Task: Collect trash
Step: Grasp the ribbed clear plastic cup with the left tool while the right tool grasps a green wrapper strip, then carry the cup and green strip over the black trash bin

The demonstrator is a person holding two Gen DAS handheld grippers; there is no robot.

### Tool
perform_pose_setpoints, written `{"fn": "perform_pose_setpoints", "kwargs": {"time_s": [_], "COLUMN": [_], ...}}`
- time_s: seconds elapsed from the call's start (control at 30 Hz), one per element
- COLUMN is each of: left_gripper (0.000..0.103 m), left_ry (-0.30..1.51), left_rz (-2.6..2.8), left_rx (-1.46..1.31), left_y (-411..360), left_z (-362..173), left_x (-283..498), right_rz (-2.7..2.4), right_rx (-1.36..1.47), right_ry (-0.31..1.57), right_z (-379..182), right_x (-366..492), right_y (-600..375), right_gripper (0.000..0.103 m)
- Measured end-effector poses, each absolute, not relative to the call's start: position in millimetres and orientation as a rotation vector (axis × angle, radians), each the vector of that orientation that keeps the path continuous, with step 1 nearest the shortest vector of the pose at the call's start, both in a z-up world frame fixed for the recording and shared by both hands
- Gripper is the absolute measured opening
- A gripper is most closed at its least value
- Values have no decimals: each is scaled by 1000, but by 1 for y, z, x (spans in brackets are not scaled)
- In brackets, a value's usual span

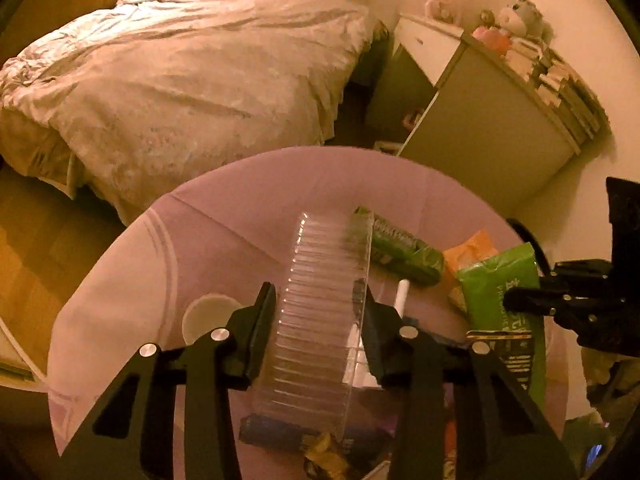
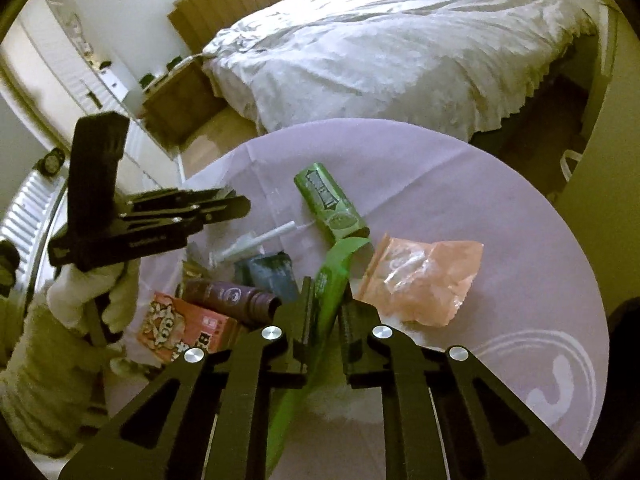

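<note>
Left claw point(image 1: 316, 304) clamps clear tray point(image 1: 320, 312); right claw point(image 2: 326, 300) pinches green packet point(image 2: 326, 280).

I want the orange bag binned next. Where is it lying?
In the right wrist view the orange bag lies flat on the purple table, right of the green pack pinched in the right hand-held gripper, below-right of the green can.

Clear ribbed tray point(image 1: 320, 320) on edge, green packet point(image 2: 320, 320) lifted edge-on, green can point(image 2: 332, 204) lying flat, orange bag point(image 2: 420, 280) beside it, purple tube point(image 2: 232, 300), red box point(image 2: 180, 328)
</note>
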State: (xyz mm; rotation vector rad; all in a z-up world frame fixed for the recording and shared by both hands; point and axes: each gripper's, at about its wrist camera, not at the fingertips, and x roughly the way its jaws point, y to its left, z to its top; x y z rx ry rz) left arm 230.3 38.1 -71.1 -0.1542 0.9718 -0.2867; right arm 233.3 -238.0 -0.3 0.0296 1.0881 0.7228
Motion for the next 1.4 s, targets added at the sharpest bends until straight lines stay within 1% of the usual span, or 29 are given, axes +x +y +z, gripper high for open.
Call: {"fn": "perform_pose_setpoints", "kwargs": {"time_s": [0.13, 0.33, 0.47, 0.63, 0.83, 1.03, 1.2, 1.4], "left_gripper": [39, 39, 39, 39, 39, 39, 39, 39], "left_ry": [912, 777, 722, 698, 716, 747, 789, 830], "left_rz": [-279, -311, -372, -463, -558, -658, -720, -759], "left_rx": [-168, -211, -210, -185, -159, -161, -173, -175], "left_y": [35, 23, -1, -48, -117, -188, -239, -285], "left_z": [-52, 2, 33, 53, 49, 33, 16, -5], "left_x": [218, 188, 171, 161, 166, 178, 193, 205], "right_rz": [727, 712, 700, 664, 577, 477, 393, 298], "right_rx": [51, 42, 74, 88, 113, 150, 172, 221], "right_ry": [1040, 910, 840, 778, 737, 718, 716, 748], "right_z": [16, 53, 79, 104, 120, 121, 110, 78], "right_x": [225, 206, 193, 182, 177, 174, 178, 190], "right_y": [-248, -271, -299, -341, -403, -465, -513, -563], "right_gripper": [8, 7, 7, 7, 7, 7, 7, 7]}}
